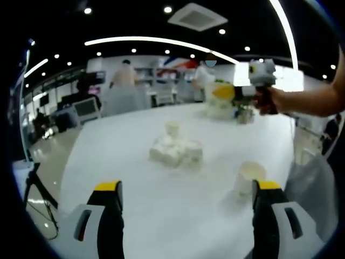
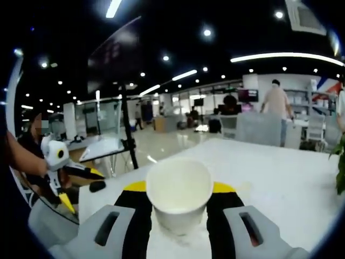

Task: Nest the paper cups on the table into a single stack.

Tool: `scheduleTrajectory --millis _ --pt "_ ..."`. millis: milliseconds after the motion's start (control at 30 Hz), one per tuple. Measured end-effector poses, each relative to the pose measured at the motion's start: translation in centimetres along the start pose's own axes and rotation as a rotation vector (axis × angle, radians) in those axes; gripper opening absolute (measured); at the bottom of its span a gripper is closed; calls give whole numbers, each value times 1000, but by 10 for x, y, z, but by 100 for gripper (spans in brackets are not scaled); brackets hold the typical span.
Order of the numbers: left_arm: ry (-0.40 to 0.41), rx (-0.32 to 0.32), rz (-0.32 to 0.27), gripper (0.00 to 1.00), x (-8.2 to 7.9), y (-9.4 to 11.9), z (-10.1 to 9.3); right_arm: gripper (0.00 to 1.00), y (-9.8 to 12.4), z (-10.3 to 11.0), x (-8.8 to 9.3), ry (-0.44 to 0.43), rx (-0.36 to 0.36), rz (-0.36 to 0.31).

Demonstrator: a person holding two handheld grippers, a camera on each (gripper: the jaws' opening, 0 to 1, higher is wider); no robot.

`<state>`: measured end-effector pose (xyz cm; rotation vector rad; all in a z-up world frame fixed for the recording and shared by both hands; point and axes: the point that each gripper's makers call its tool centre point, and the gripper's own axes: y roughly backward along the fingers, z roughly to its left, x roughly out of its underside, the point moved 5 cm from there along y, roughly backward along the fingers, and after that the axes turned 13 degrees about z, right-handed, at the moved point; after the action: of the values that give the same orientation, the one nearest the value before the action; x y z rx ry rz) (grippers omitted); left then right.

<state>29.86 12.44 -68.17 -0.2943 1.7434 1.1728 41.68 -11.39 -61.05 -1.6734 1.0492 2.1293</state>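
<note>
Cups: on the white table (image 1: 135,205), a clump of paper cups (image 1: 176,150) lies mid-table, and a single cup (image 1: 249,178) stands just beyond the right jaw of the wide-spread left gripper (image 1: 186,190). Right gripper (image 2: 179,190) clamps an upright paper cup (image 2: 179,194).

I can read no words, labels or numbers anywhere; everything in both views is too blurred.

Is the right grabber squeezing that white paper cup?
Touching. In the right gripper view, the right hand-held gripper has its jaws pressed against both sides of the paper cup, its rim squashed oval.
</note>
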Motion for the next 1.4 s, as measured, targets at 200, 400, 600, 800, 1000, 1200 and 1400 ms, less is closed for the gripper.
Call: scheduleTrajectory --millis 200,400,600,800,1000,1200,1400 --pt "-6 2 6 99 0 -2 -2 36 7 12 6 20 -14 4" --pt "2 30 -25 99 -5 -1 -6 36 18 27 9 34 -36 -6" --pt "17 15 -9 99 -3 -3 -3 36 27 35 13 33 -45 -19" --pt "10 16 -3 98 -4 -5 -4 36 34 41 19 19 -49 -30" --pt "-3 12 -6 99 -5 -6 -5 37 41 51 27 34 -56 -28" --pt "-4 14 -1 99 -3 -6 -6 37 50 61 34 21 -64 -54" --pt "-4 16 1 99 -2 -5 -8 37 56 72 39 31 -71 -60"
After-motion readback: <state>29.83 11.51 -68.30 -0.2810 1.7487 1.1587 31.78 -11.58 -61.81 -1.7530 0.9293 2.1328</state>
